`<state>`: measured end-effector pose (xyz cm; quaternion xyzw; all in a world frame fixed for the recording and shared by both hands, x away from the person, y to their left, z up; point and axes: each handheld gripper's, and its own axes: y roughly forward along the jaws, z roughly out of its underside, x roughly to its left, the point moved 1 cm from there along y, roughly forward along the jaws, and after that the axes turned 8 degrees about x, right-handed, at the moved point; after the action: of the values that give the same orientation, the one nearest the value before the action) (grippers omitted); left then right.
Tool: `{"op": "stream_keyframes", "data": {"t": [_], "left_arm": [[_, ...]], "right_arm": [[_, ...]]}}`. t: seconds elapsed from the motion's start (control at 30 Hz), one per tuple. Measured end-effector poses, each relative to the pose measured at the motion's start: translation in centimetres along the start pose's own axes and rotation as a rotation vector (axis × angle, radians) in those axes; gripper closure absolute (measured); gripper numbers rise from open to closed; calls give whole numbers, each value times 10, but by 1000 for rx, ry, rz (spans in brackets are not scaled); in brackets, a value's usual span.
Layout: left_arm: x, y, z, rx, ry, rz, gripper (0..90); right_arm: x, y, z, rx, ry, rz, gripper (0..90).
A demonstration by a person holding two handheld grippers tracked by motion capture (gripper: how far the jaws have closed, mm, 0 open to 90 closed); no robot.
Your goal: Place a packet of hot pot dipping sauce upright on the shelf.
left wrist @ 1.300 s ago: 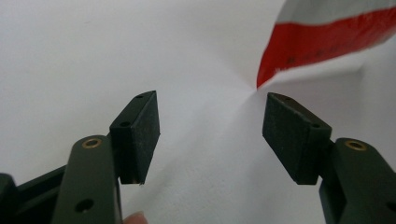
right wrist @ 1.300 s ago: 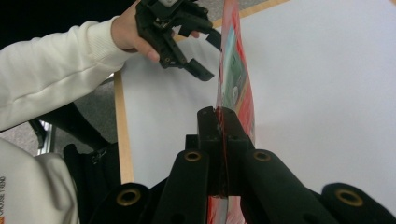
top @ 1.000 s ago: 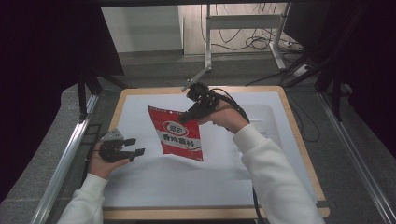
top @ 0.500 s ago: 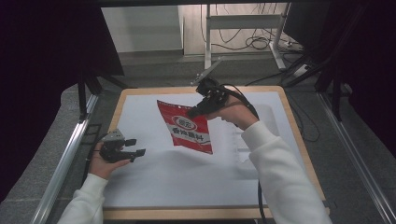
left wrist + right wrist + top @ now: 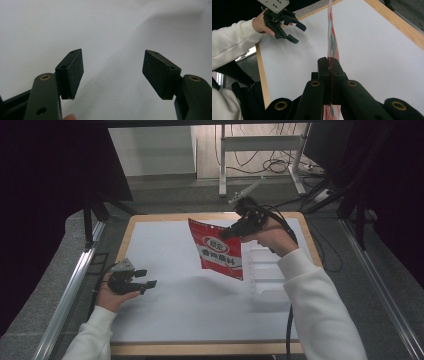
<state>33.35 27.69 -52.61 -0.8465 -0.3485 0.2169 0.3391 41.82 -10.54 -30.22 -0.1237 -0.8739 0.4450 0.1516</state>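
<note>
A red snack bag [image 5: 217, 251] with a white label hangs in the air over the white table top [image 5: 170, 255], held by its upper right edge. My right gripper [image 5: 231, 231] is shut on that edge; in the right gripper view the jaws pinch the bag's thin edge [image 5: 331, 45], seen side-on, at my right gripper [image 5: 329, 65]. My left gripper [image 5: 146, 278] rests low near the table's left side, open and empty. Its pads [image 5: 75, 70] stand wide apart over bare white surface around my left gripper [image 5: 112, 72]. That left gripper [image 5: 297, 31] also appears far off in the right gripper view.
A clear plastic tray [image 5: 265, 270] lies on the table right of the bag, under my right forearm. A wooden rim [image 5: 200, 347] borders the table. Metal rails [image 5: 70, 290] run along both sides; a stand and cables [image 5: 260, 165] are beyond the far edge.
My right gripper has carried the red bag to the right and slightly up, away from the table's middle. The left hand has stayed where it was.
</note>
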Motion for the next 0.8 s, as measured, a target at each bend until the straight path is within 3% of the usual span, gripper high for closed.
{"op": "stream_keyframes", "data": {"t": [0.8], "left_arm": [[-1,1,0,1,10,0,328]], "right_arm": [[-23,-57,25,-70,62,79,892]]}}
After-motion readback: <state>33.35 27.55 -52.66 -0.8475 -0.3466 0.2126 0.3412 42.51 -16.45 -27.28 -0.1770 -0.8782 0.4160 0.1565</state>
